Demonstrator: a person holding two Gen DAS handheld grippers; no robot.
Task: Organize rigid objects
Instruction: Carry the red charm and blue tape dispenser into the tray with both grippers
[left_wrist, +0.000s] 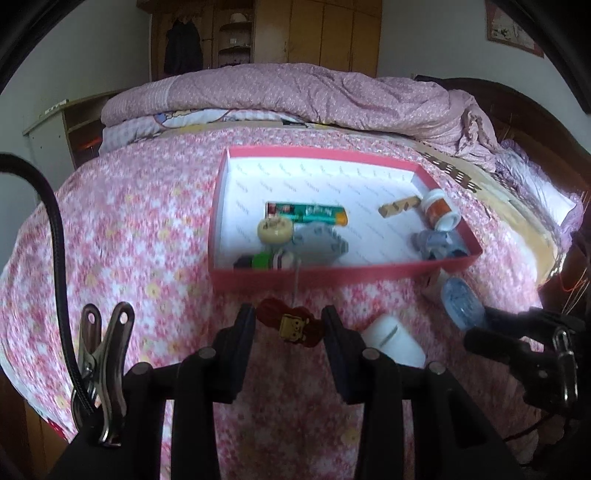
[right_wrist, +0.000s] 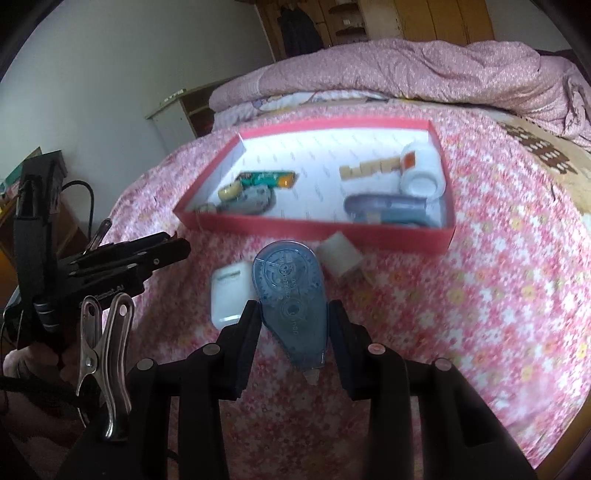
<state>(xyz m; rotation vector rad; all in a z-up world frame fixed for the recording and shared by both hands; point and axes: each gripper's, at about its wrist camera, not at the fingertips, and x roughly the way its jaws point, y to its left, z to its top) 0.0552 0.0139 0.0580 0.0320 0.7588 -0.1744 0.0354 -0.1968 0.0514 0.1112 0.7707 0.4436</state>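
Correction tape dispenser (right_wrist: 291, 306), blue and see-through, pinched between the right gripper (right_wrist: 294, 314) pads, jaws partly closed, above the flowered bedspread (right_wrist: 480, 295). Red-brown charm (left_wrist: 290, 325) with a gold tag clamped in the left gripper (left_wrist: 289, 321), jaws likewise part-closed. Beyond both, red box (left_wrist: 332, 276) on the bed, holding a battery (left_wrist: 308, 215), pill bottle (left_wrist: 441, 214) and wooden block (left_wrist: 399, 206). Beside the box: white earbud case (right_wrist: 231, 295), small cream block (right_wrist: 341, 260).
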